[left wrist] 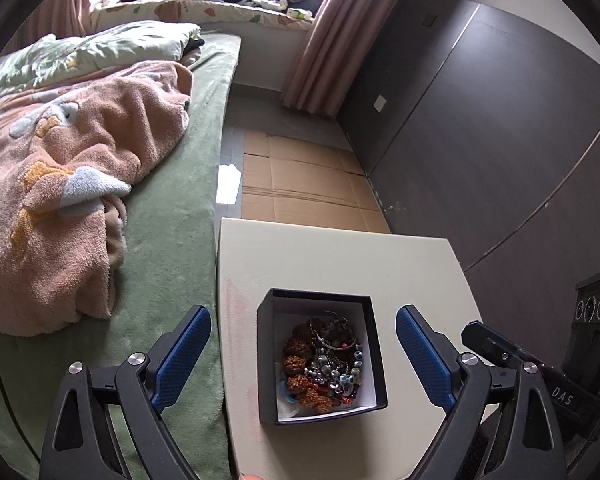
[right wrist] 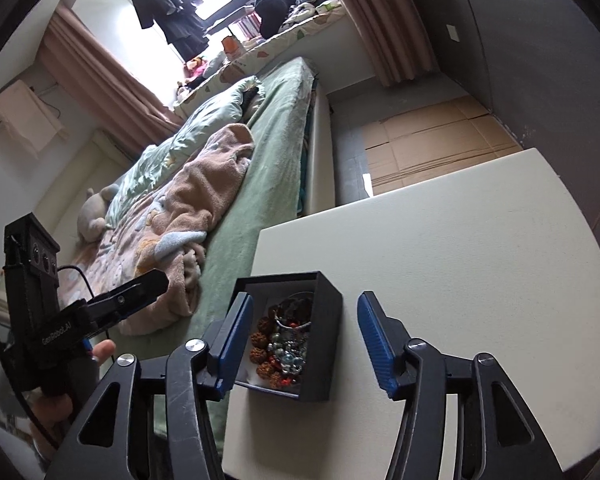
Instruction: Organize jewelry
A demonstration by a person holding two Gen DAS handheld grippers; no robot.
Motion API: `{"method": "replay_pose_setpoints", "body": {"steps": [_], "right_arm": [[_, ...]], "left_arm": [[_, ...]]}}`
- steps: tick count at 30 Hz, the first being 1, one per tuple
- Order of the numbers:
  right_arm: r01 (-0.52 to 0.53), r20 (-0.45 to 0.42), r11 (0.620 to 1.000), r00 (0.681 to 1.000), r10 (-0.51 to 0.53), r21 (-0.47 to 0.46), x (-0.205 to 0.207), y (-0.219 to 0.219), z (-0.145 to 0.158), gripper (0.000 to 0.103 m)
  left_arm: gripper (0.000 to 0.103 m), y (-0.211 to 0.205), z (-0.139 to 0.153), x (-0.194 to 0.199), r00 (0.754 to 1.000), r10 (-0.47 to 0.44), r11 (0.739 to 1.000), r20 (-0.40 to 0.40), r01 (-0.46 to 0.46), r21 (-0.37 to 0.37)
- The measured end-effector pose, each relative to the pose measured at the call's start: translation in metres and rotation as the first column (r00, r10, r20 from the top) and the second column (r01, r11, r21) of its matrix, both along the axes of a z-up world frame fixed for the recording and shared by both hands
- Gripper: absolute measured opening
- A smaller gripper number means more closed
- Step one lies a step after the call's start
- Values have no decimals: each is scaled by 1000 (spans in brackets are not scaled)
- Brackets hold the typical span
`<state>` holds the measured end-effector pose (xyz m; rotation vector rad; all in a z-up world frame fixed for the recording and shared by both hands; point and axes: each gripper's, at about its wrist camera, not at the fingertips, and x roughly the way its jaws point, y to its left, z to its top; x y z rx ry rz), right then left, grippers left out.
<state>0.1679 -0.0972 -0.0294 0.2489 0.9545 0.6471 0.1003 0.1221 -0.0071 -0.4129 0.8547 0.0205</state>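
Both tools gape empty (above jewelry box (left wrist: 320, 356)).

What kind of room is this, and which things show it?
Most likely a bedroom: a bed with a pink blanket, curtains by the window, and a small table beside the bed.

One black box (left wrist: 320, 412) stands on one cream worktop (left wrist: 340, 256), near the near edge. Inside it lies one tangled heap of jewelry (left wrist: 322, 364); the separate pieces cannot be counted, though at least four brown knobbly beads and one thin metal bangle (left wrist: 332, 330) show. Two grippers are in view: the left gripper (left wrist: 303, 354) and the right gripper (right wrist: 305, 340), each with two blue pads. To the left is one bed (left wrist: 172, 240) bearing one pink blanket (left wrist: 80, 168) and one green quilt (left wrist: 100, 48).
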Motion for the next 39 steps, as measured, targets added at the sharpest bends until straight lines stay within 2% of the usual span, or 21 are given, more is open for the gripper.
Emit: {"method": "replay_pose_setpoints", "body": {"steps": [3,5,7,8,9,12,14,22,29,35,39], "right_arm": [[17,12,999,1000,-16,-30,-8,-14,4,64],[18,22,999,1000,-17,-39,-13,-22,6,67],[22,33,999,999,-20,-48,-18,-31,7,86],[26,42,998,999,-24,-53,-20,-36,8,91],[34,53,998,998,-31,-57,-23,-41,10,94],[59,73,997,996,-56,-52,-30,-57,12,96],[72,85,996,994,-68,-50,-35,-65,13,103],[116,119,992,987,-111,-39,-53,-92,16,103],[138,117,990,984,-135,-21,-72,-107,12,103],[110,149,994,983,-105,-22,-86,-105,16,103],[57,143,998,988,-51,-37,-86,-97,12,103]], "left_arm": [[94,-18,5,-9,999,-29,999,28,28,31],[101,-29,8,-14,998,-40,998,45,38,50],[102,-39,10,-19,997,-47,997,62,43,58],[102,-43,10,-22,996,-48,997,73,44,58],[102,-48,9,-26,995,-51,997,80,47,60],[102,-61,4,-36,994,-72,995,87,65,73],[102,-67,3,-41,993,-80,994,89,72,83],[102,-78,21,-60,983,-84,993,164,69,91],[102,-86,21,-75,980,-100,988,174,76,138],[102,-90,22,-86,977,-107,982,186,75,173],[102,-86,23,-95,975,-92,984,204,58,167]]}}
